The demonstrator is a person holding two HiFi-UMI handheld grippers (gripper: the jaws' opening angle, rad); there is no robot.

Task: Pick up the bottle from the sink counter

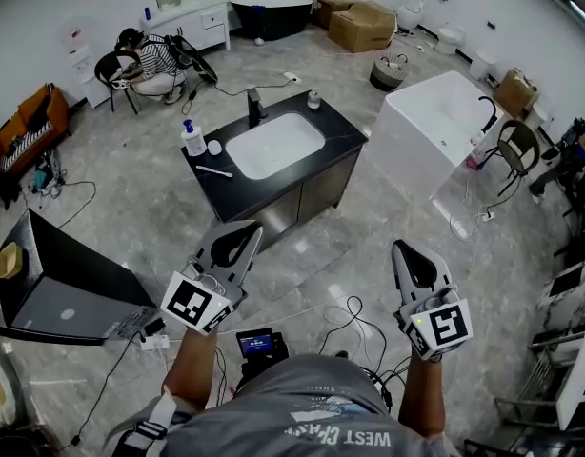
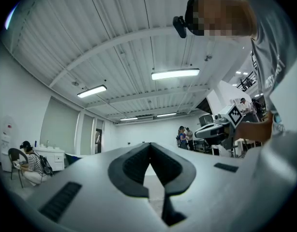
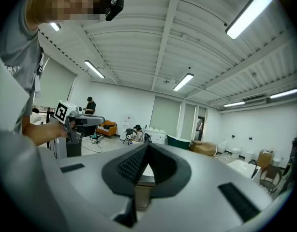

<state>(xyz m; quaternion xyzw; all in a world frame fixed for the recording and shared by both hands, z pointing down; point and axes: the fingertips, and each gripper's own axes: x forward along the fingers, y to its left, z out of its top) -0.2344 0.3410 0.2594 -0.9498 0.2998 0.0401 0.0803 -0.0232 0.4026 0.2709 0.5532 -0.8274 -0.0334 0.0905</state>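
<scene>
Low in the head view, both grippers are held out: left gripper [image 1: 247, 232] and right gripper [image 1: 403, 252], each with jaws pressed together on nothing. Well beyond them, above centre frame, the pump bottle [image 1: 192, 139] stands upright on the black sink bench [image 1: 237, 190] — at its left end, beside the white basin [image 1: 273, 146].

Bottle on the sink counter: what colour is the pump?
Blue pump on a whitish bottle. It shows best in the head view.
</scene>
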